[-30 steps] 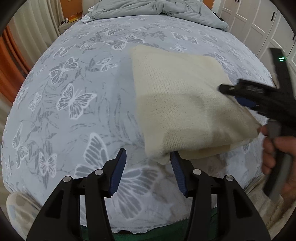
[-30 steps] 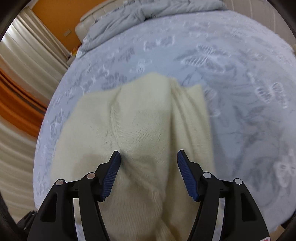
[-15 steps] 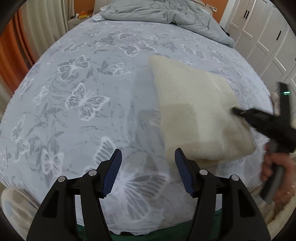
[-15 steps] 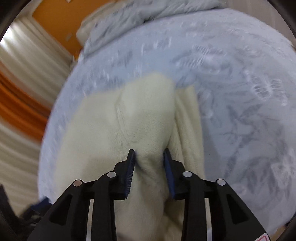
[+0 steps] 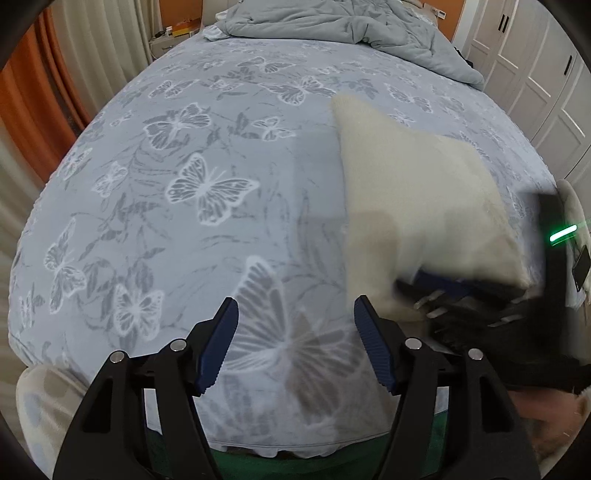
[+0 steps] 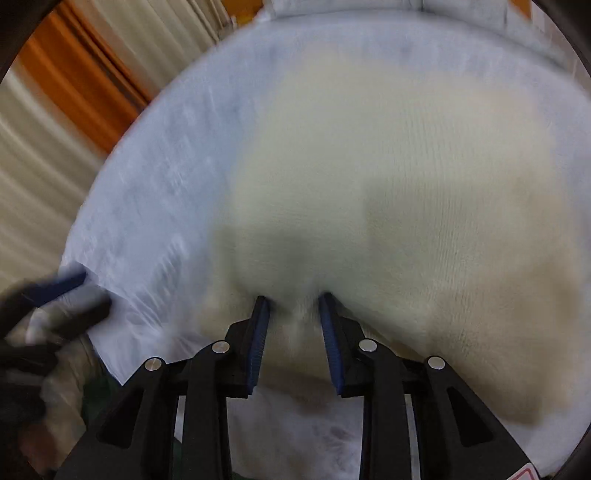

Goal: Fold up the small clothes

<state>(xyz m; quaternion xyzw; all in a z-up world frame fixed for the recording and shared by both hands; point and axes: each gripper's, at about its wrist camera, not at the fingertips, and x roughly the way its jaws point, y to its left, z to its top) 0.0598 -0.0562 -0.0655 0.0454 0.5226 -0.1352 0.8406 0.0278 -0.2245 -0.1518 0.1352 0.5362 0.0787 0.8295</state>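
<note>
A cream knitted garment (image 5: 417, 184) lies folded on the butterfly bed sheet (image 5: 184, 147), to the right in the left wrist view. My left gripper (image 5: 295, 301) hovers over bare sheet to the garment's left. Its jaws are opening and nothing is between them. In the right wrist view, my right gripper (image 6: 293, 297) pinches a raised fold at the near edge of the garment (image 6: 424, 166), jaws closing on the knit. The same right gripper (image 5: 439, 282) shows blurred under the garment's near corner. The left gripper (image 6: 55, 291) is a blur at the far left of the right wrist view.
A rumpled grey duvet (image 5: 332, 26) is heaped at the far end of the bed. White wardrobe doors (image 5: 546, 92) stand on the right, and cream and orange curtains (image 5: 92, 55) hang on the left. The bed's near edge runs just below both grippers.
The right gripper has closed on a fold of the garment and swung it over with a roll. The left gripper has come off the garment's near corner, widened and drifted left.
</note>
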